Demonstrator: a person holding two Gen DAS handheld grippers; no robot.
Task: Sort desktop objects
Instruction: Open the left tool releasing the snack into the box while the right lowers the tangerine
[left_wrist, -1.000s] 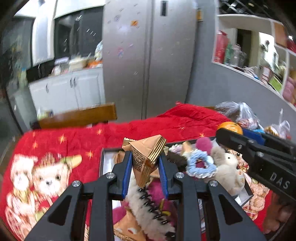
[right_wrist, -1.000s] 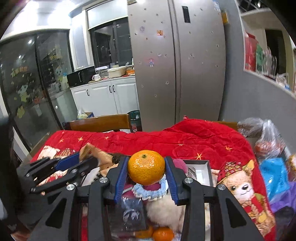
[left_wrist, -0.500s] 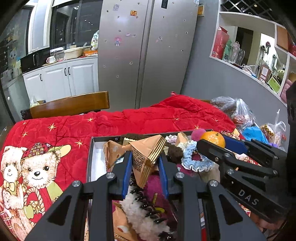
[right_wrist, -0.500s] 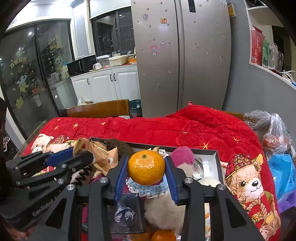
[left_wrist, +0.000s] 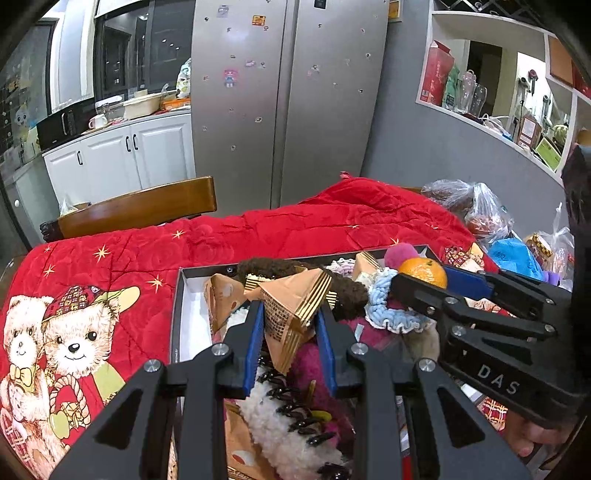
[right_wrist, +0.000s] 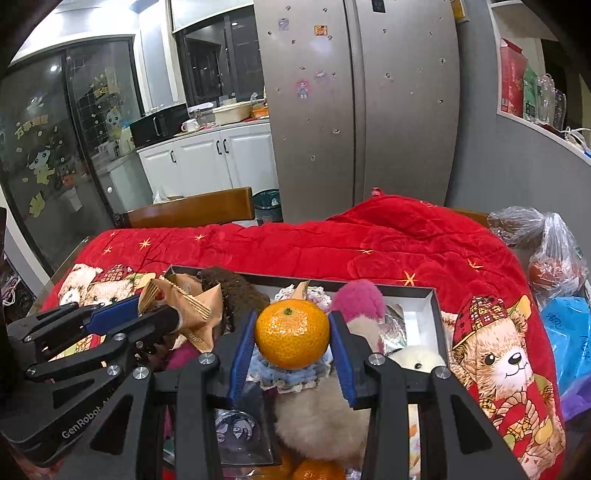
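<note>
A second orange tangerine (right_wrist: 317, 472) was cut off by the bottom edge. The fluffy cream plush toy (right_wrist: 321, 421) hid behind the gripper's arms.

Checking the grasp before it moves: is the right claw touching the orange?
Touching. In the right wrist view the right claw has both blue pads pressed against the sides of the orange, no gap.

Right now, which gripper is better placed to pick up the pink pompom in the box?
Neither is free: the left gripper holds a tan paper packet, the right gripper an orange. The right sits closer to the pink pompom.
</note>
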